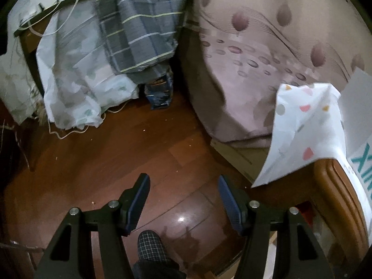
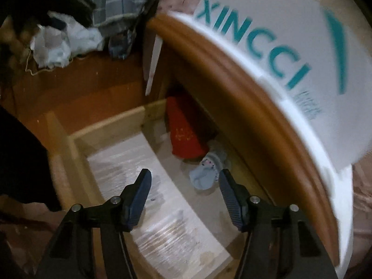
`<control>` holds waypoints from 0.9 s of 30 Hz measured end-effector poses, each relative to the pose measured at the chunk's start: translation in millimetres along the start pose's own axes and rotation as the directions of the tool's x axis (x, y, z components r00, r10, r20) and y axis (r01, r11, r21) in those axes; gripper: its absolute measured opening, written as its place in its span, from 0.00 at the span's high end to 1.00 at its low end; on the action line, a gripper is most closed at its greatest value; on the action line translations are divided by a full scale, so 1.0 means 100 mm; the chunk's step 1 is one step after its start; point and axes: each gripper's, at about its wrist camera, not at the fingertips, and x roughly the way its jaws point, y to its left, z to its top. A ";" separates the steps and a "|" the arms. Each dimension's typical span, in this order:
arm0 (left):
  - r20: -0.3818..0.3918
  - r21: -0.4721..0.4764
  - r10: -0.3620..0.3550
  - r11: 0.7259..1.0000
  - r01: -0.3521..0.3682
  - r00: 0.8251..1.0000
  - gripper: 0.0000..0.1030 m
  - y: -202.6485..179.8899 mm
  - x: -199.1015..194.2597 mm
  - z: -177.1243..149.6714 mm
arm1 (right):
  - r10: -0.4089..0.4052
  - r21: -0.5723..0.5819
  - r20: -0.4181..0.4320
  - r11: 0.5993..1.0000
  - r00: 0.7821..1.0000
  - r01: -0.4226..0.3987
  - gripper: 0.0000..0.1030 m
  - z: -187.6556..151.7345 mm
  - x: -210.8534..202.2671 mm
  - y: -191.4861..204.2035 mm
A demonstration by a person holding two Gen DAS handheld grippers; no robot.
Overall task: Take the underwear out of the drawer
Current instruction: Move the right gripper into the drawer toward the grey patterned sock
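A small crumpled pale grey-blue underwear garment with a tiny printed pattern point(image 2: 207, 172) lies on the floor of the open pale-wood drawer point(image 2: 109, 125), toward its inner end, just beside a folded red cloth with faint gold specks point(image 2: 186, 134). The soft fabric is bunched in loose folds. A wrinkled sheet of clear plastic wrap point(image 2: 167, 211) covers much of the drawer bottom, glossy and streaked. Above the drawer curves the rounded, polished brown wooden cabinet edge point(image 2: 232, 88), and on it sits a white box with teal lettering point(image 2: 290, 53).

The right gripper point(image 2: 184, 181) hangs over the drawer with its 2 dark ribbed fingers spread apart, nothing between them; the garment lies near the right-hand fingertip, though contact is not clear.

The left gripper point(image 1: 183, 186) is likewise spread and empty, over a glossy reddish-brown wood floor point(image 1: 116, 162). Ahead hang a pink floral bedspread point(image 1: 255, 58), a white dotted sheet point(image 1: 302, 134) and a grey plaid cloth point(image 1: 141, 28).
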 end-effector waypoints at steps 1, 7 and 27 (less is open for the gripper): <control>0.001 -0.011 0.003 1.000 -0.003 1.000 0.39 0.03 0.00 0.01 | -0.003 -0.016 -0.006 1.000 1.000 0.003 0.45 0.00 0.08 0.01; -0.007 -0.010 -0.002 1.000 0.001 1.000 0.39 0.05 -0.01 0.02 | -0.065 -0.177 -0.017 0.982 0.998 0.061 0.46 -0.12 0.50 0.14; -0.025 0.084 -0.024 0.996 0.026 0.999 0.39 -0.14 0.02 -0.04 | -0.258 -0.210 0.071 0.940 0.964 0.267 0.47 -0.28 1.29 0.08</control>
